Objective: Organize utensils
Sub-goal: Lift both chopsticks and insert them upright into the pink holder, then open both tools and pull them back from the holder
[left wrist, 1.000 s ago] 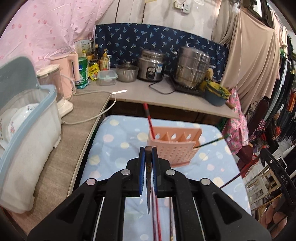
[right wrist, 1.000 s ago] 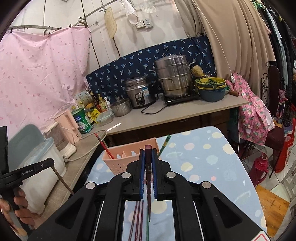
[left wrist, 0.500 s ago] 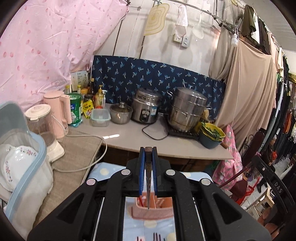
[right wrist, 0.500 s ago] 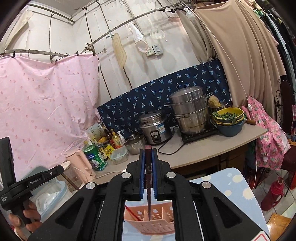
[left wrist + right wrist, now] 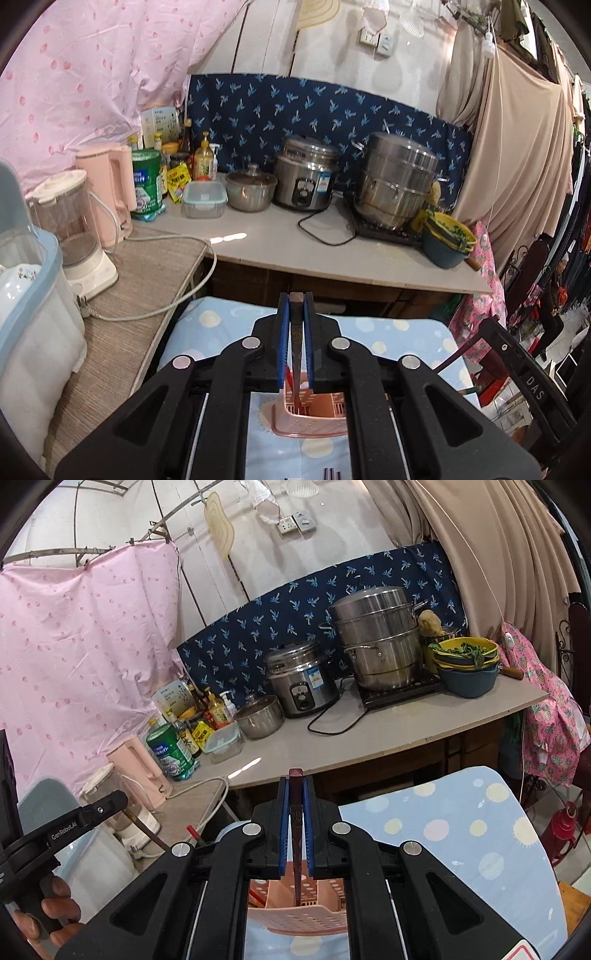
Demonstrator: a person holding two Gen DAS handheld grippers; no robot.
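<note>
Pink spotted curtain point(image 5: 92, 74) at 10 o'clock, navy leaf-print cloth point(image 5: 325, 110) at 12 behind grey counter point(image 5: 332, 254). Beige drape point(image 5: 517, 147) at 2. Wall socket point(image 5: 369, 37) up top. Daylit.

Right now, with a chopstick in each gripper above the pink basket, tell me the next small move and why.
Probably ease both down a little, then open. The left gripper and right gripper each pinch a dark chopstick upright, tips already pointing into the pink basket and its compartments, so letting go should drop them in.
</note>
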